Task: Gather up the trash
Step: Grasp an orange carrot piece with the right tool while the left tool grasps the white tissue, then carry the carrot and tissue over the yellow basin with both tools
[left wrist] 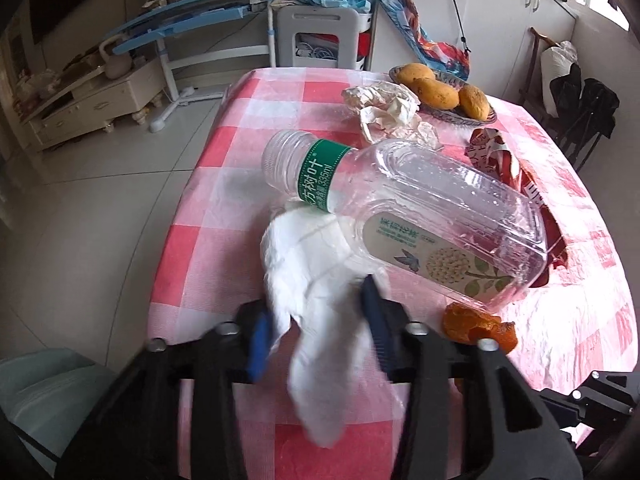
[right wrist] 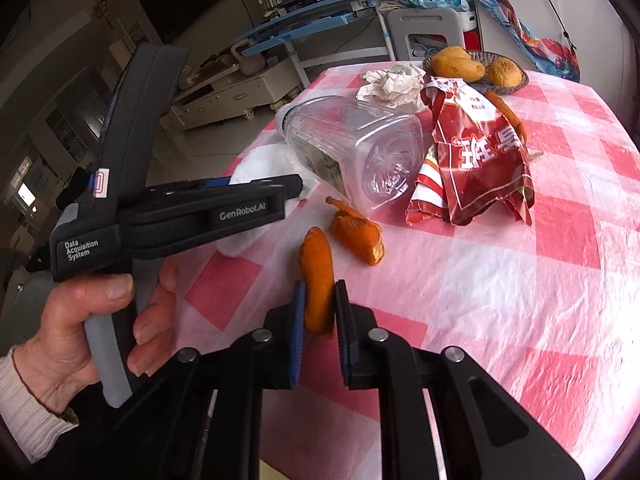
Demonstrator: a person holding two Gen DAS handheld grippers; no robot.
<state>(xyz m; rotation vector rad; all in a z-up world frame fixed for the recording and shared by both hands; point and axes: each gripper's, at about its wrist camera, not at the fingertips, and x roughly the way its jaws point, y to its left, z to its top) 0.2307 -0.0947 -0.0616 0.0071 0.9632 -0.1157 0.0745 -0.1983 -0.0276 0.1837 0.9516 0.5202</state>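
A crumpled white paper tissue (left wrist: 316, 280) is pinched between the fingers of the left gripper (left wrist: 320, 320), its tail hanging down over the edge of the counter (left wrist: 208, 248), which wears a pink-and-white checked plastic cloth. A curled strip of orange peel (right wrist: 318, 280) is clamped upright between the fingers of the right gripper (right wrist: 320, 312).

In the left wrist view, an empty clear plastic bottle with a green neck band (left wrist: 408, 208) lies on its side at one o'clock from the tissue, touching it. A second piece of orange peel (left wrist: 476, 326) sits just beside the bottle's base at three o'clock. A torn red snack wrapper (left wrist: 516, 176) lies behind the bottle at two o'clock. Crumpled beige paper (left wrist: 388, 108) rests at twelve o'clock, with a patterned dish of yellow-orange fruit (left wrist: 448, 92) just beyond it.

In the right wrist view, a person's hand (right wrist: 84, 328) grips the left gripper's grey handle at nine o'clock.
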